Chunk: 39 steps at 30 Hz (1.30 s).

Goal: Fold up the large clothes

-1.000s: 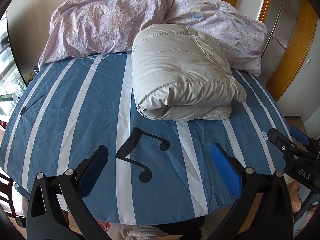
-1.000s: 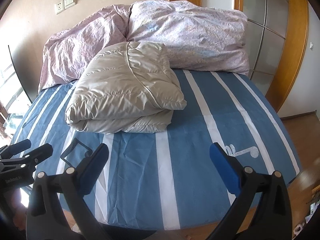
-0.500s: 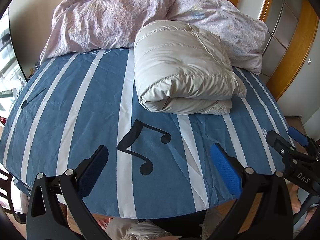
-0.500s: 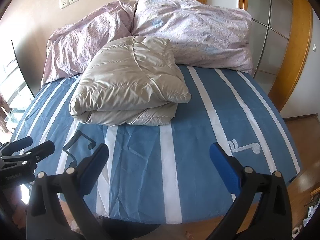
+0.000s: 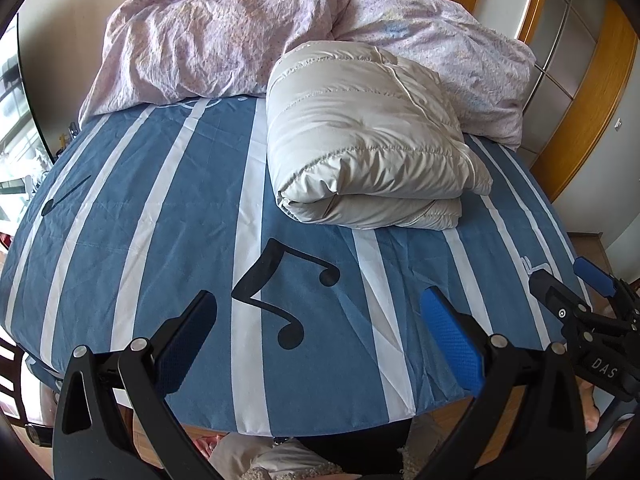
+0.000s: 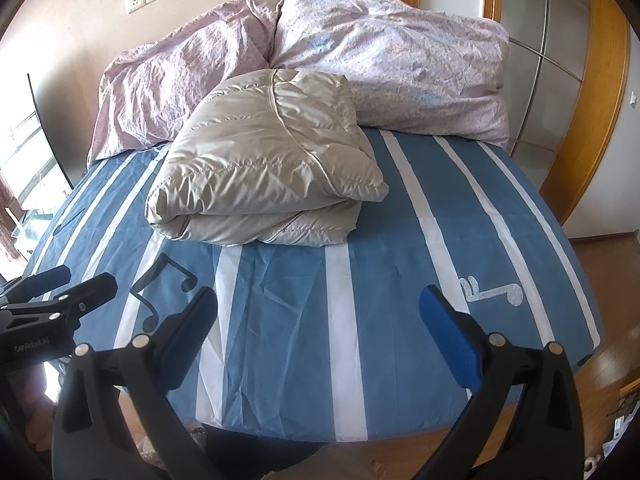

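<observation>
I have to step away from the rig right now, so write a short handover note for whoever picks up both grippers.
Left gripper: open, empty, held over the near edge of the blue-and-white striped bed sheet.
Right gripper: open, empty, beside it.
The puffy beige quilted down jacket lies folded into a thick bundle mid-bed, its far end against the crumpled pink floral duvet.
Done: the jacket looks folded.
Left: possibly tidying the loose corner at the bundle's right; no other garment shows.
</observation>
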### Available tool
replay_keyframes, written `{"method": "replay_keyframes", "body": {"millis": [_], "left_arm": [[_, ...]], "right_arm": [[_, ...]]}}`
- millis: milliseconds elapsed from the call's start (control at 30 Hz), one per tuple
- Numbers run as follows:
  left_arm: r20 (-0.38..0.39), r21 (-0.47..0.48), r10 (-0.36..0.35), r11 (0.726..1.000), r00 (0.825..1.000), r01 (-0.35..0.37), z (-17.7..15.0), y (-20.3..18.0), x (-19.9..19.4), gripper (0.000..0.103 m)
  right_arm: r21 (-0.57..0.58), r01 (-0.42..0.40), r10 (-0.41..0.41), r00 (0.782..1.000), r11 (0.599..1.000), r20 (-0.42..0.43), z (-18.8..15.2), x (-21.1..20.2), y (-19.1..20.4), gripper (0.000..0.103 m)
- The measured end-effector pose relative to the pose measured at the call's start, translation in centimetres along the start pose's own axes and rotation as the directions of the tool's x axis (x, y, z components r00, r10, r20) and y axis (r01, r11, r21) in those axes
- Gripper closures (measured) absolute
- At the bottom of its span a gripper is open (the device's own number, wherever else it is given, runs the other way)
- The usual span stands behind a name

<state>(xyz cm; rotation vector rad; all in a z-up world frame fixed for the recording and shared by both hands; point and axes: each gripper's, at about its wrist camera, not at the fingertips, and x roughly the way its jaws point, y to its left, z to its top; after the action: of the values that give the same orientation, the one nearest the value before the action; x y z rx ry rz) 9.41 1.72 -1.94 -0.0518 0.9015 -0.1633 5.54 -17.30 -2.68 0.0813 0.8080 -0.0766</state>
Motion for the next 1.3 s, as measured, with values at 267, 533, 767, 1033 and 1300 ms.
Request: {"method": "replay_keyframes", "body": {"millis": [267, 533, 767, 1033, 1300], "left_arm": [[-0.012, -0.002, -0.016, 1.0, 1.0, 0.016, 0.12, -0.27, -0.09, 0.001], [-0.003, 0.003, -0.016, 1.0, 1.0, 0.016, 0.17, -0.26, -0.34, 0.001], [-0.002, 0.002, -0.016, 1.0, 1.0, 0.016, 0.15, -0.17, -0.42, 0.001], [-0.001, 0.005, -0.016, 1.0, 1.0, 0.016, 0.16, -0.22, -0.48, 0.001], [-0.002, 0.01, -0.015, 1.0, 1.0, 0.015, 0.24, -0.37, -0.57, 0.001]], "right_arm": [[0.003, -0.004, 0.004, 1.0, 1.0, -0.002, 0.07, -0.28, 0.12, 0.002], [-0.007, -0.003, 0.003, 1.0, 1.0, -0.003, 0.14, -0.43, 0.2, 0.002], [-0.009, -0.001, 0.001, 1.0, 1.0, 0.005, 0.25, -0.69, 0.18, 0.002], [-0.008, -0.002, 0.002, 1.0, 1.0, 0.002, 0.26, -0.71, 0.13, 0.002], [-0.007, -0.003, 0.003, 1.0, 1.0, -0.001, 0.32, -0.5, 0.01, 0.002]]}}
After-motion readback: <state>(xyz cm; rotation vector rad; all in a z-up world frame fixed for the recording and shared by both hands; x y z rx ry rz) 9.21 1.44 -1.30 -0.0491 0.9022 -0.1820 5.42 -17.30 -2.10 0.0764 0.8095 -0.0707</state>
